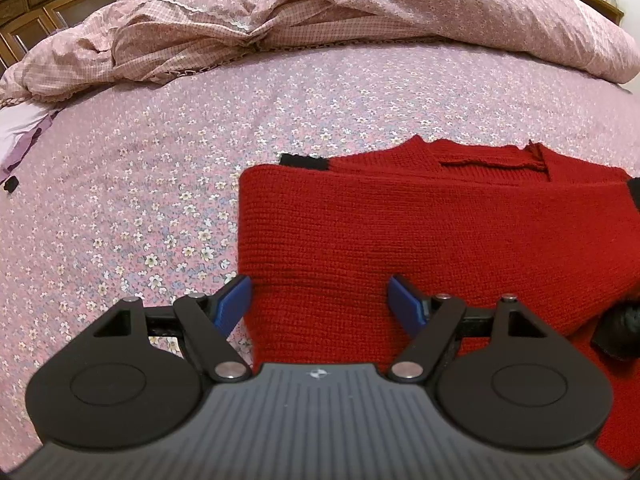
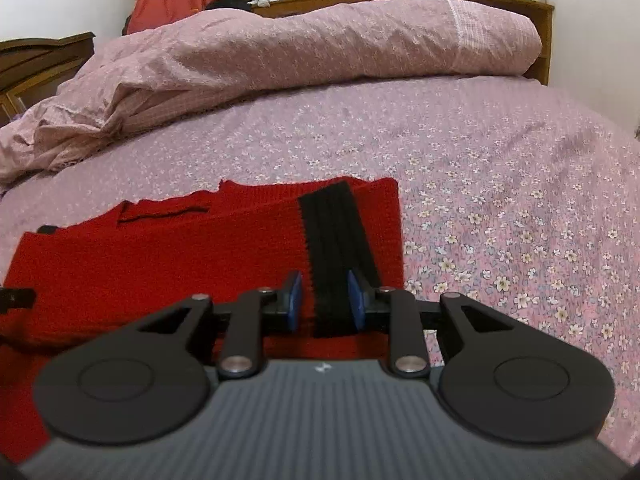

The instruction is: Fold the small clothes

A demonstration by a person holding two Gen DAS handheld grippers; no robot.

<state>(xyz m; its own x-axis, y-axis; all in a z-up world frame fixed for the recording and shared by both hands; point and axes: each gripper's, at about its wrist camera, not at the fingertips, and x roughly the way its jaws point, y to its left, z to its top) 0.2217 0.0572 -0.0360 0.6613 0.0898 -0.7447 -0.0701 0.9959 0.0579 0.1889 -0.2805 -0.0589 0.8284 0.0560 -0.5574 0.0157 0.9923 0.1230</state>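
Note:
A small red knit sweater (image 1: pixel 420 232) with black cuffs lies partly folded on the flowered bed sheet; it also shows in the right wrist view (image 2: pixel 160 264). My left gripper (image 1: pixel 319 300) is open, its blue pads (image 1: pixel 232 304) spread over the sweater's near left edge. My right gripper (image 2: pixel 325 300) is half open, its pads on either side of a black ribbed cuff (image 2: pixel 336 248) of the sleeve folded across the sweater's right side. It does not pinch the cuff.
A rumpled pink duvet (image 1: pixel 280 20) is piled along the far side of the bed, also seen in the right wrist view (image 2: pixel 280 48). A wooden headboard (image 2: pixel 544 40) stands at the far right. A purple cloth (image 1: pixel 20 140) lies at the left edge.

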